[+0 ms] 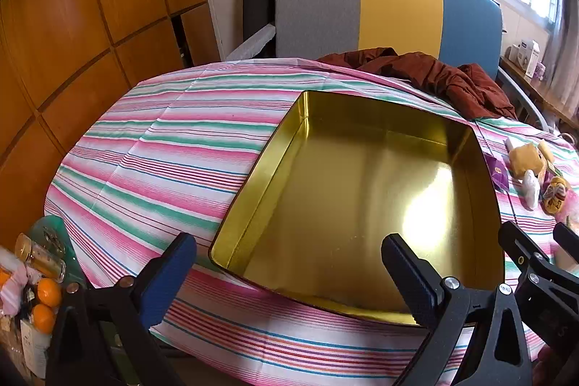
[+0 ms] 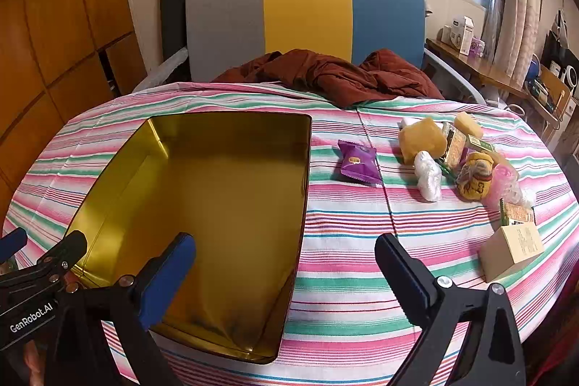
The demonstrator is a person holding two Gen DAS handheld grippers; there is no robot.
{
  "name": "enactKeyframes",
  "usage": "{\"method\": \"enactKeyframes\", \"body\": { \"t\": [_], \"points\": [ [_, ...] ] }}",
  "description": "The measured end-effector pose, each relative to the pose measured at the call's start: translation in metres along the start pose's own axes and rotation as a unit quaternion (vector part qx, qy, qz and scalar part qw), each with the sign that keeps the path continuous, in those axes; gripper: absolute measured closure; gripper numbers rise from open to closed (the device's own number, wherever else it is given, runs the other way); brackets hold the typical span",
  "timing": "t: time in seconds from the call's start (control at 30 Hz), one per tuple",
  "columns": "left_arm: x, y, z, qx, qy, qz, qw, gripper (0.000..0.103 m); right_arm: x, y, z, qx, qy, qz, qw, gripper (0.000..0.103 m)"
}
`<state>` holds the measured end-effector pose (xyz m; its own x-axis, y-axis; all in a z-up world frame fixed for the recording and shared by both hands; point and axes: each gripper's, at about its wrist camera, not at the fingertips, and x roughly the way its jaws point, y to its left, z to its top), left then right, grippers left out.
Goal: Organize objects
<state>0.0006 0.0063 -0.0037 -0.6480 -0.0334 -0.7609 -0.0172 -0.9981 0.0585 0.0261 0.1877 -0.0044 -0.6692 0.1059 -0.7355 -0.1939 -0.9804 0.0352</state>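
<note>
We hold both grippers above the near edge of the table, w/ the gold tin as our landmark. The tin lies open-side-up on the striped cloth, nothing inside it.

Left gripper: fingers spread wide, nothing between them. Its left finger hangs over cloth just left of the tin's near-left corner; its right finger sits over the tin's near-right part.

Right gripper: fingers also spread wide, holding nothing. Its left finger is over the tin's near end; its right finger is over bare cloth right of the tin.

Things to sort all lie right of the tin, apart from it:
- purple snack packet, nearest the tin, just beside its far-right side.
- white wrapped item, further right.
- yellow wrapped block, behind the white one.
- gold drawstring pouch and pink wrapper, touching, further right again.
- cream box, near-right, well apart from the tin.
- More small packets in that cluster; we can't tell what they are.

Beyond the tin, a rust-brown garment lies crumpled at the table's far edge, against a grey/yellow/blue chair back.
</note>
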Motion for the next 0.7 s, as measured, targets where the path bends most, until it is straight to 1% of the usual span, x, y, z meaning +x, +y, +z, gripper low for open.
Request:
{"method": "enactKeyframes", "body": {
  "t": [0.7],
  "points": [
    [0.0024,0.0004,-0.0022,-0.006,0.003,0.002,1.0000,0.000,0.0004,-0.0002,0.0001,-0.002,0.005,0.004,1.000,0.002]
  ]
}}
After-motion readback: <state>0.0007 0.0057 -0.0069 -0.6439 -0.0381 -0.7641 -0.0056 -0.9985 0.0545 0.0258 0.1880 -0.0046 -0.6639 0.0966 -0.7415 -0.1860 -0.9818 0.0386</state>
